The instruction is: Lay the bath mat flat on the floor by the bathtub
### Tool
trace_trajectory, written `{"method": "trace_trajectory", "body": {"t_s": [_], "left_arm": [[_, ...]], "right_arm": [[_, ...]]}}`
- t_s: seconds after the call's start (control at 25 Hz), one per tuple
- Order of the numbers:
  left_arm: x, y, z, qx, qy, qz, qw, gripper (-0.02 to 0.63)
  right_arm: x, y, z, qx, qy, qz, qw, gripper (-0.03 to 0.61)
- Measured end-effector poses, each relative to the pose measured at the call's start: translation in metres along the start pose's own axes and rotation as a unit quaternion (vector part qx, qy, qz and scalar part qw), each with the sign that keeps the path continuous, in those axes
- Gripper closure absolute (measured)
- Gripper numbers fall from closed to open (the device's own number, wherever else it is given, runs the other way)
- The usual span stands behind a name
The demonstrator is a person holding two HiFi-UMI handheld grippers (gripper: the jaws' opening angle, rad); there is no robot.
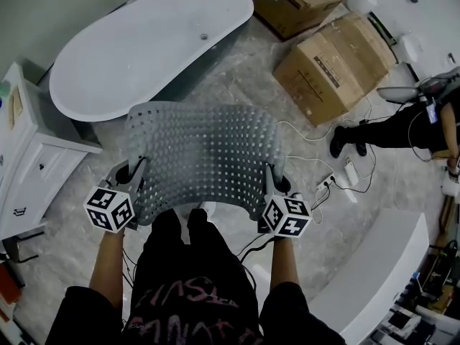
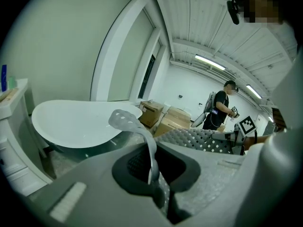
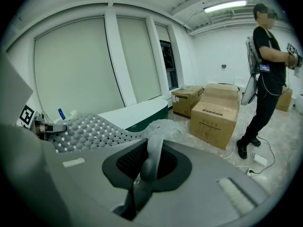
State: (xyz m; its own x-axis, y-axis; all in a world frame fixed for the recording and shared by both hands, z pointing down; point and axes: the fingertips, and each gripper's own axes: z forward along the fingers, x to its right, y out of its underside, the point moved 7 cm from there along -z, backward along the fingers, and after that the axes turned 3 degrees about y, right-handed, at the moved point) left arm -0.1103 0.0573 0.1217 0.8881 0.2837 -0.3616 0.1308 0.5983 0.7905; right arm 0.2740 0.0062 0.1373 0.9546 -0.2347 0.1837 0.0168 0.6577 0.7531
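Observation:
A grey perforated bath mat (image 1: 201, 153) hangs spread between my two grippers, sagging in the middle above the marble floor. My left gripper (image 1: 135, 172) is shut on the bath mat's left edge, which shows as a thin strip (image 2: 150, 157) pinched between its jaws. My right gripper (image 1: 272, 182) is shut on the right edge, seen as a folded strip (image 3: 152, 150) in its jaws. The white oval bathtub (image 1: 147, 42) stands just beyond the mat, also in the left gripper view (image 2: 80, 122) and the right gripper view (image 3: 137, 112).
Two cardboard boxes (image 1: 334, 63) sit right of the tub. A person in black (image 1: 402, 124) stands at the right, with cables and a power strip (image 1: 327, 182) on the floor. A white cabinet (image 1: 29, 157) is at the left, a white counter (image 1: 388, 272) at lower right.

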Motion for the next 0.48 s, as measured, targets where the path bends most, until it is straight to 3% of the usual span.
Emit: {"method": "trace_trajectory", "body": {"t_s": [0.48], "left_arm": [[-0.038,0.024,0.020,-0.025,-0.007,-0.021,0.9994,0.601]], "right_arm": [[-0.011,0.016,0.038,-0.030,0.000,-0.018,0.999,0.534]]}}
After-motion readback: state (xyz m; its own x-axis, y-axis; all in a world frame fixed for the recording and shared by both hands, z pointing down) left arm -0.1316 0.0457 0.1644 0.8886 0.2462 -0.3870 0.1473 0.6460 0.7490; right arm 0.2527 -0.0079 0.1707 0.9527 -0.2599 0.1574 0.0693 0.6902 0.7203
